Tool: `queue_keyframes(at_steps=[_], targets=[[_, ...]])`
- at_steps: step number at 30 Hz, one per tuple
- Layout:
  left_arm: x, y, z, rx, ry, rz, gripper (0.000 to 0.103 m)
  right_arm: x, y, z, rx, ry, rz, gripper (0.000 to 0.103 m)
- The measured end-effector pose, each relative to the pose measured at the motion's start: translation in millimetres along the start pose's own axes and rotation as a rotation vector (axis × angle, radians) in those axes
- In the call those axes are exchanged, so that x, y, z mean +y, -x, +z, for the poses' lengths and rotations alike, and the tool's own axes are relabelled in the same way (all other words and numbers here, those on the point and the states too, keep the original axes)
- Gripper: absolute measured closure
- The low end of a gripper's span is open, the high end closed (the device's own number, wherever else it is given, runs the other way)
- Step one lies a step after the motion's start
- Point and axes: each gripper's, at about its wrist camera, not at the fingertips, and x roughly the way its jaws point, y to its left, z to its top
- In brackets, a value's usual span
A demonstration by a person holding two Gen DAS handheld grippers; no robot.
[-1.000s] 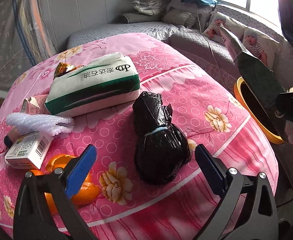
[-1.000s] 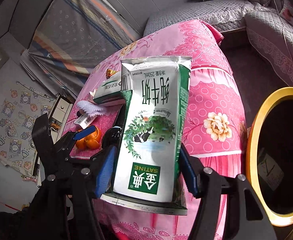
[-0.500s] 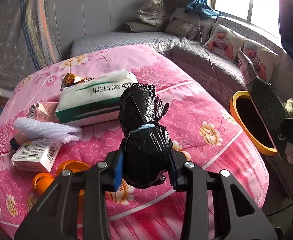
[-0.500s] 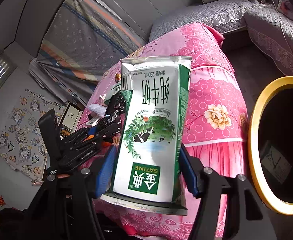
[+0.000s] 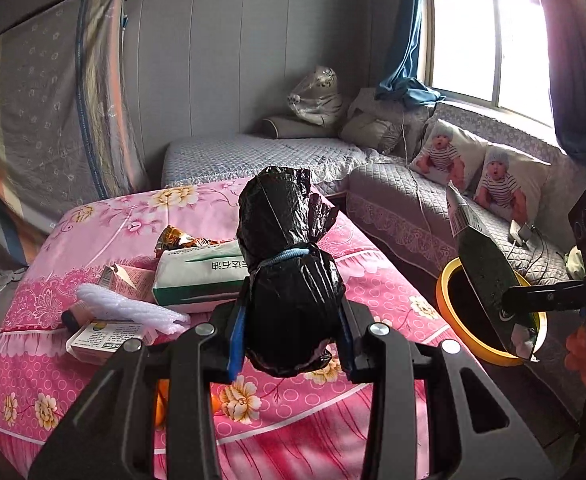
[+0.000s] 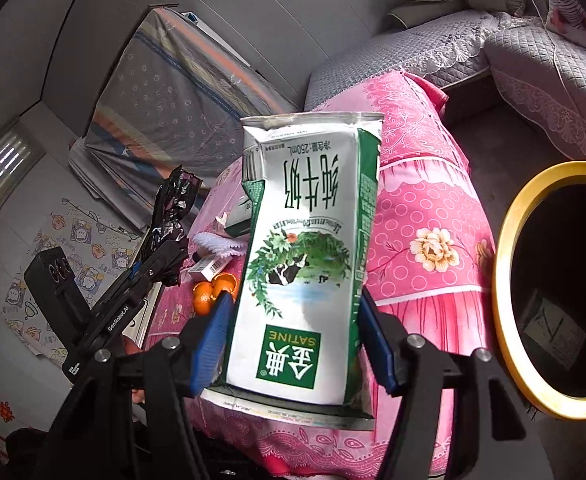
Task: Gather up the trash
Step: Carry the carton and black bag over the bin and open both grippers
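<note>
Black plastic fills my left tongs [image 5: 291, 344]: the blue pads press both sides of a tied bag [image 5: 289, 276], which I hold above the pink cover [image 5: 377, 280], its twisted top pointing away from me. My right tongs [image 6: 293, 344] are closed on a milk carton [image 6: 307, 256], gripped at its lower part, with the print upside down.

Just to the right of both tongs, on the floor, is the yellow bin [image 6: 505, 280], its mouth open and dark. In the left view the carton hangs right before that rim.

Further left on the cover there is more trash: a tissue pack [image 5: 201, 276], white foam net [image 5: 129, 308], a small box [image 5: 105, 338] and orange peel [image 6: 213, 286].

I think the risks are these. The bag is soft and slippery, and I hold only its lower half, so it may slide out if I swing fast. The carton is tall and may hit the rim and fall to the floor. Both tongs go to one bin, so they may collide.
</note>
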Motion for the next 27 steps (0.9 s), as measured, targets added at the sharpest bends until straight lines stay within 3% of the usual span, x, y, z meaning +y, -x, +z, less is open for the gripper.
queue_keyframes(at_steps=[10, 19, 27], targets=[[-46.6, -20.9, 16.2, -0.016, -0.047, -0.071, 0.069, -28.0, 33.5, 7.1, -0.143, -0.030, -0.095, 0.045], [-106.5, -50.5, 28.3, -0.014, -0.133, -0.174, 0.069, -69.8, 64.4, 0.9, -0.270, -0.075, -0.271, 0.044], [-156.4, -72.1, 30.5, -0.009, -0.198, -0.256, 0.069, -113.0, 84.1, -10.3, -0.318, -0.149, -0.363, 0.044]])
